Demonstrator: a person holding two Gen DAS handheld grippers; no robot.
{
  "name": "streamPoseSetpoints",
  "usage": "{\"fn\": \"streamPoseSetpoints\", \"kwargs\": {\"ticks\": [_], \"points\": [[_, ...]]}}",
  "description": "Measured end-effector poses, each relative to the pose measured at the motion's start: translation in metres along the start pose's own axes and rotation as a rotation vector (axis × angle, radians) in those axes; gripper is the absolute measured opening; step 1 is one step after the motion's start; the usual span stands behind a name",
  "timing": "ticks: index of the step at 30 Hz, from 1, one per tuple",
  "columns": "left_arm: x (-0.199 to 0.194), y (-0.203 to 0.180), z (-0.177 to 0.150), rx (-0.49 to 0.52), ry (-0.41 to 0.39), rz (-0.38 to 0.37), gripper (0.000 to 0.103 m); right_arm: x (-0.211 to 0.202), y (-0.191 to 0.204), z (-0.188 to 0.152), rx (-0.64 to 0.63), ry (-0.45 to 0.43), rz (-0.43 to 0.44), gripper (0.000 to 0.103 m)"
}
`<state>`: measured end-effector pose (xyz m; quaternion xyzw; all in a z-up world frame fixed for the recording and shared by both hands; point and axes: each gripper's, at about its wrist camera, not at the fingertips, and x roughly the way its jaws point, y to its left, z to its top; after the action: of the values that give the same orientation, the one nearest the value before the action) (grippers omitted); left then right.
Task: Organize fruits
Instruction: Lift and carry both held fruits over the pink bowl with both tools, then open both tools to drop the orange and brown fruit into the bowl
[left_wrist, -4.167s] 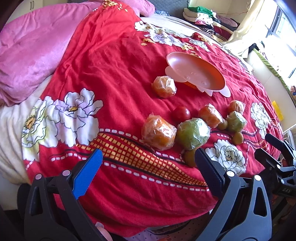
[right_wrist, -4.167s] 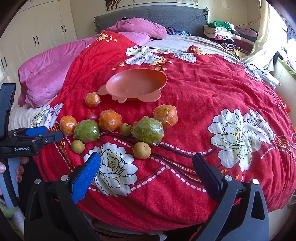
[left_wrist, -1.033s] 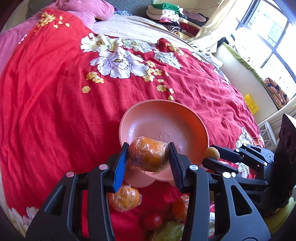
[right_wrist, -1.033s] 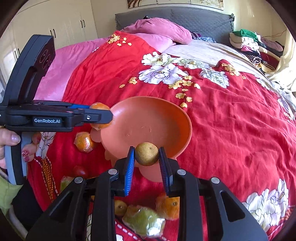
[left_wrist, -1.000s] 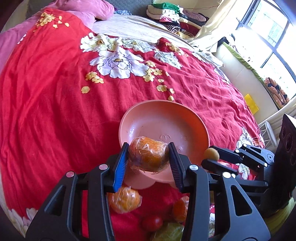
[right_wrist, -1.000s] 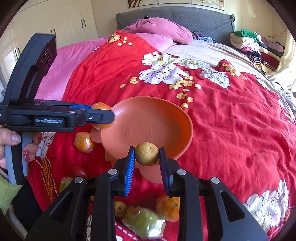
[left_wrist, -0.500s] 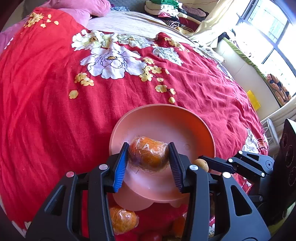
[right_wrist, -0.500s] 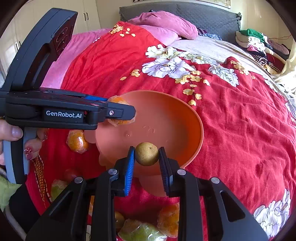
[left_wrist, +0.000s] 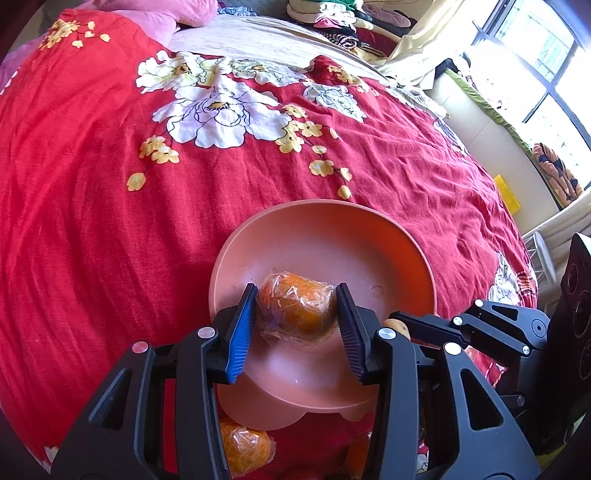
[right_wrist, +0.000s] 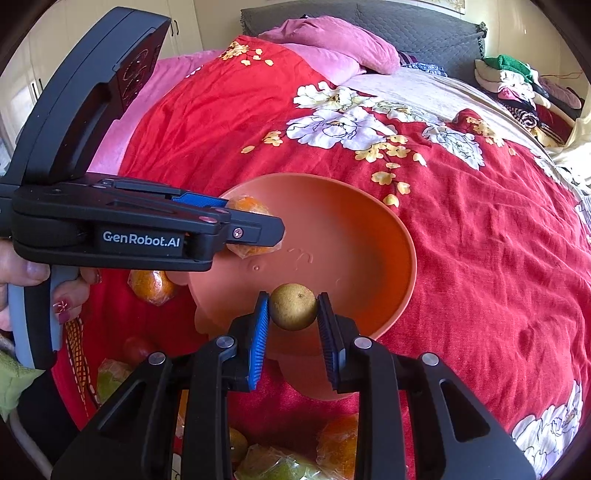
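The bowl (left_wrist: 406, 240) sits on the bedspread (left_wrist: 92, 221). Over it, the left gripper (left_wrist: 295, 314) holds a wrapped orange (left_wrist: 295, 306); to its right the right gripper (right_wrist: 291, 314) holds a small round fruit (right_wrist: 293, 305). More fruit lies in front of the bowl.

Bright daylight pours from the blown-out window (left_wrist: 546, 62); colours stay sharp, while fisheye bending and dark corners ring both views.
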<state>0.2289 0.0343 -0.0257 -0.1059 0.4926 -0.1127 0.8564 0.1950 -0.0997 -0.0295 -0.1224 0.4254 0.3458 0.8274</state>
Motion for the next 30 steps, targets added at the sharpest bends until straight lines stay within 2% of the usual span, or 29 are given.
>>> {"fn": "streamPoseSetpoints", "kwargs": {"ticks": [4,8,16,21,30], "points": [[0.001,-0.001,0.0,0.004,0.0,-0.001,0.035,-0.001,0.0,-0.001,0.002,0.0,0.004,0.026],[0.002,-0.001,0.0,0.003,0.001,-0.003,0.035,-0.003,0.0,-0.002,0.009,-0.003,0.004,0.034],[0.003,-0.002,0.001,0.001,0.008,-0.002,0.035,-0.016,0.0,-0.004,0.022,-0.018,0.007,0.041],[-0.001,-0.002,0.003,-0.007,-0.007,0.0,0.042,-0.026,0.005,-0.007,0.027,-0.032,0.01,0.047],[-0.013,-0.001,0.003,-0.018,-0.036,-0.007,0.043,-0.039,0.008,-0.009,0.039,-0.054,0.003,0.053]]}}
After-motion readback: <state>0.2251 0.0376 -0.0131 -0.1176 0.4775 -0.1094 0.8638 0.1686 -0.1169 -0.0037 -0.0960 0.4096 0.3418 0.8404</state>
